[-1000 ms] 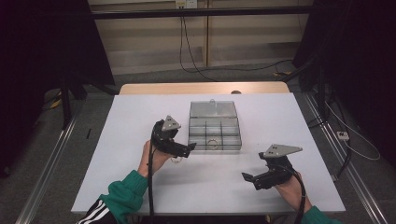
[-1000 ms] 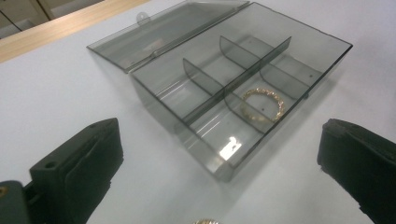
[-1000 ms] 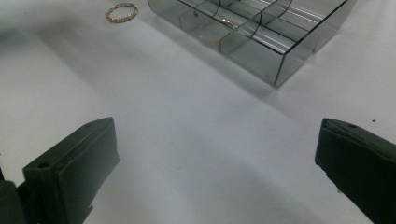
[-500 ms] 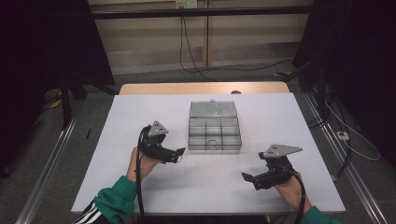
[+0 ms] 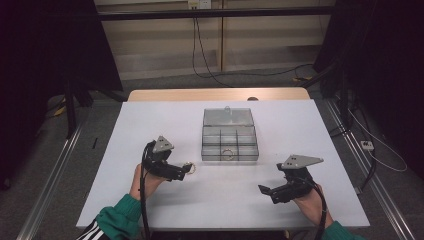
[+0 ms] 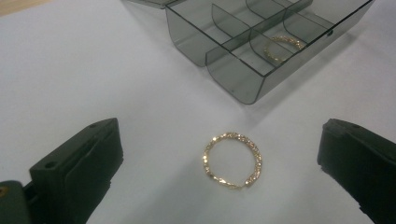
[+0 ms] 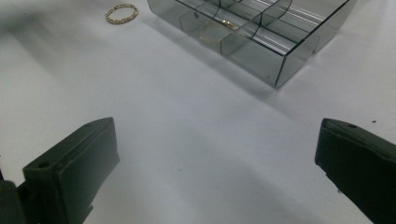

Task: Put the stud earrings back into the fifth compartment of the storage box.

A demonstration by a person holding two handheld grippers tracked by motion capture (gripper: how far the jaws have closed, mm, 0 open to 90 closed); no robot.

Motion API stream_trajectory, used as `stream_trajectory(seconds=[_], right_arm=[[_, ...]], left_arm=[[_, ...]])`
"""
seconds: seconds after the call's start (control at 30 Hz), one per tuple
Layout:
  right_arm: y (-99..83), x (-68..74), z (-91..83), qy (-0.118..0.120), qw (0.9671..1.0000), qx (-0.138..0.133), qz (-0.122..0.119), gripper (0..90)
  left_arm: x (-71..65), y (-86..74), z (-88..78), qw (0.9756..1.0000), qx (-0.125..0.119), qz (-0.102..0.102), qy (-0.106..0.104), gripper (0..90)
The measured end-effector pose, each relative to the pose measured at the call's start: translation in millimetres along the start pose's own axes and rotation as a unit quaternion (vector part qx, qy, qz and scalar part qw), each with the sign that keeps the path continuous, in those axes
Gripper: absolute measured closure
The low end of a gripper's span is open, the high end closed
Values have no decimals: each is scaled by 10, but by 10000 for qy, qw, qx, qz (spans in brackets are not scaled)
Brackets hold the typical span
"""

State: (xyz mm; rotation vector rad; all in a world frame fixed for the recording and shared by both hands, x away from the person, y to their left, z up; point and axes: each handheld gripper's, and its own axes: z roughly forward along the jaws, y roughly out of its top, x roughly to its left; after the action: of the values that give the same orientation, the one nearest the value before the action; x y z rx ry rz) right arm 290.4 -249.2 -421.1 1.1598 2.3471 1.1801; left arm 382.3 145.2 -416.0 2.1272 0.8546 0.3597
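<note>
Now, from the high view, we see the small gold ring with a twisted, sparkly band [image 5: 188,168] lying flat on the white surface [image 5: 150,120], just past the tips of our left gripper [image 5: 186,172]. The smoky clear plastic box with little compartments [image 5: 229,141] sits near it, to the right and a bit farther from us, with its lid open at the back. A second gold ring [image 5: 227,153] already rests in the middle compartment of the front row. Our right gripper [image 5: 265,192] is well apart from the loose ring, so the left one is the nearer one.

Next, in the left gripper view, the gold ring [image 6: 232,160] lies right between the two black jaws, a little nearer the right one. The jaws stand wide apart and hold nothing. A ring is round, so it has no long way to line up with. We think the jaws only need to go down and close. The box [image 6: 261,44] is ahead, with bare surface between.

Last, in the right gripper view, the jaws are wide apart too and hold nothing. The loose ring [image 7: 121,12] lies far ahead on the left, beside the box [image 7: 252,32]. Lots of open room lies around it.
</note>
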Motion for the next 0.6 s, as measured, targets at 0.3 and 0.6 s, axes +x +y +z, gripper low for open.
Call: stream_trajectory(seconds=[0.3, 0.6], right_arm=[[4, -5, 13, 23, 10000, 10, -5, 0], [2, -7, 22, 24, 10000, 8, 9, 0]], left_arm=[[55, -45, 3, 9999, 133, -8, 49, 136], [79, -113, 146, 9991, 335, -211, -158, 445]])
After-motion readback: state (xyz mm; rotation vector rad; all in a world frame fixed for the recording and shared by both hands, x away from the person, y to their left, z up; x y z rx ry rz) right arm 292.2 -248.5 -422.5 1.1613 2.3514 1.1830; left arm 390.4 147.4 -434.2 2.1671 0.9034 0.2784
